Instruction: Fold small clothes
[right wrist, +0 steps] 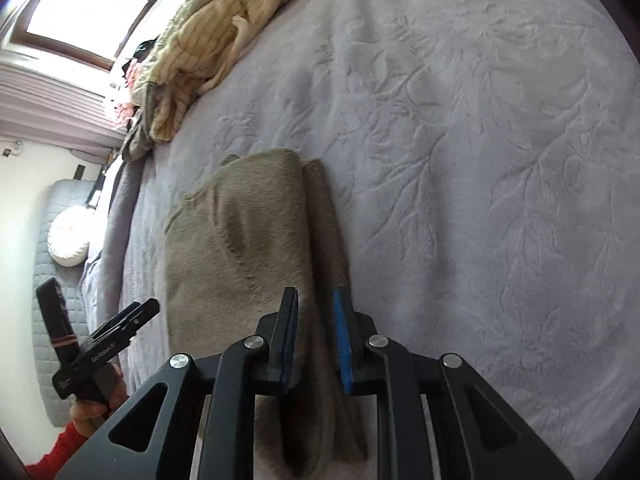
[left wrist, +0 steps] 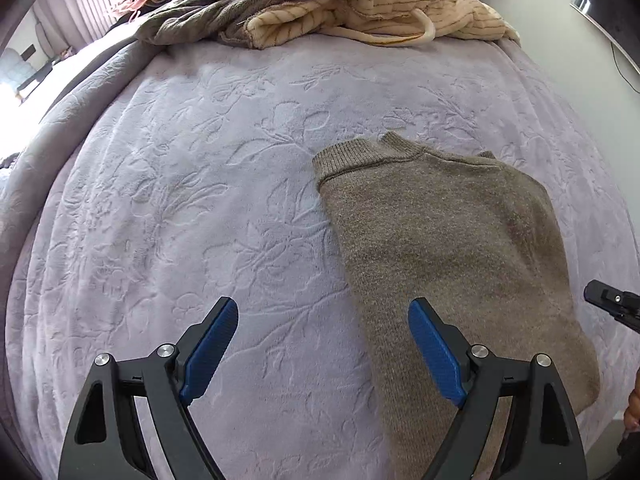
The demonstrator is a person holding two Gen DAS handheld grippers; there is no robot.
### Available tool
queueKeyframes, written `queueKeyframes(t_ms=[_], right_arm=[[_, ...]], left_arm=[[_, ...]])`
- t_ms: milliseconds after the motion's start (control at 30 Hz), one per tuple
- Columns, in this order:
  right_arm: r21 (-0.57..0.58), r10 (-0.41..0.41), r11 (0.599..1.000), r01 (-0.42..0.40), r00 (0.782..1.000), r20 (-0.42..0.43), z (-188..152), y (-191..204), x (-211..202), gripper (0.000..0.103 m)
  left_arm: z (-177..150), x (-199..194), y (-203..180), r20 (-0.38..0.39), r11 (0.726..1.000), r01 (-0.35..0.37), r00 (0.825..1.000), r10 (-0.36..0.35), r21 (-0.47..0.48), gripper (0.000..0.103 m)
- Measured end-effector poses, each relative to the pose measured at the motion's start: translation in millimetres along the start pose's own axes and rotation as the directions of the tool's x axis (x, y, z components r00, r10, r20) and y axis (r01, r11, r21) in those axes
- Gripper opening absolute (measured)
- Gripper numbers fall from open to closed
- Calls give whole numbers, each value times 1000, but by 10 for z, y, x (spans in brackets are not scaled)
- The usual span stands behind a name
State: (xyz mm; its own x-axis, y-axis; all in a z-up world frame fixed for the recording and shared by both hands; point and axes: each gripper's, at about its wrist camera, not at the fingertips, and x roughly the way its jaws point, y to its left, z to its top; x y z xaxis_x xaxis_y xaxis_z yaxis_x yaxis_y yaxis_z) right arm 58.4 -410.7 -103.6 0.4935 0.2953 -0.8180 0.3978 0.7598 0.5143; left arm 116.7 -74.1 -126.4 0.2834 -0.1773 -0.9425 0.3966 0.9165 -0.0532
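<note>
A taupe knit sweater (left wrist: 448, 240) lies partly folded on the lavender bedspread (left wrist: 220, 200), collar toward the far side. My left gripper (left wrist: 322, 316) is open and empty, hovering over the sweater's left edge. In the right wrist view the sweater (right wrist: 248, 240) lies lengthwise with a folded layer along its right edge. My right gripper (right wrist: 316, 300) has a narrow gap between its blue pads (right wrist: 342, 340), with the sweater's near edge running between them; whether it pinches the cloth I cannot tell. Its tip shows in the left wrist view (left wrist: 608, 300).
A heap of cream striped and grey clothes (left wrist: 320, 12) lies at the far end of the bed, also in the right wrist view (right wrist: 208, 48). A window (right wrist: 92, 12) and a padded grey chair (right wrist: 60, 240) stand left. The left gripper's handle (right wrist: 100, 340) is held by a hand.
</note>
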Motion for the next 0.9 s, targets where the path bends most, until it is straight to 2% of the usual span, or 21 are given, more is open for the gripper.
queueKeyframes(t_ms=[100, 200, 267, 333, 367, 400, 433, 500, 667, 767, 900], right_arm=[[-110, 45, 993, -45, 999, 2, -109, 329, -177, 20], [-213, 55, 975, -64, 997, -51, -279, 632, -146, 20], [-277, -16, 961, -9, 996, -90, -455, 697, -38, 20], [-307, -126, 948, 85, 985, -118, -629, 620, 118, 20], [-304, -170, 945, 123, 977, -131, -699, 537, 188, 19], [-298, -208, 941, 159, 968, -142, -760, 435, 253, 13], [-287, -224, 942, 174, 963, -150, -841, 316, 280, 8], [-265, -214, 949, 171, 967, -141, -952, 188, 256, 5], [-243, -205, 955, 168, 970, -134, -1058, 132, 183, 5], [-248, -218, 952, 181, 967, -131, -1054, 159, 200, 4], [-224, -220, 957, 186, 966, -138, -1109, 135, 144, 5]], left_arm=[[-87, -92, -72, -10, 1000, 26, 1000, -26, 11, 88], [-195, -110, -284, -24, 998, 60, 998, -59, 29, 88], [-329, -90, -428, -43, 996, 63, 997, -61, 57, 88], [-498, -17, -531, -74, 995, 60, 996, -54, 80, 88], [-590, 16, -557, -86, 995, 63, 995, -56, 82, 88], [-685, 43, -572, -100, 994, 72, 993, -64, 78, 88], [-771, 66, -576, -116, 994, 84, 990, -75, 71, 88], [-938, 112, -583, -156, 993, 95, 984, -84, 64, 88], [-1209, 141, -560, -186, 993, 105, 978, -92, 61, 89], [-1293, 137, -517, -194, 994, 104, 976, -96, 31, 92], [-1359, 98, -519, -192, 994, 101, 977, -92, 41, 92]])
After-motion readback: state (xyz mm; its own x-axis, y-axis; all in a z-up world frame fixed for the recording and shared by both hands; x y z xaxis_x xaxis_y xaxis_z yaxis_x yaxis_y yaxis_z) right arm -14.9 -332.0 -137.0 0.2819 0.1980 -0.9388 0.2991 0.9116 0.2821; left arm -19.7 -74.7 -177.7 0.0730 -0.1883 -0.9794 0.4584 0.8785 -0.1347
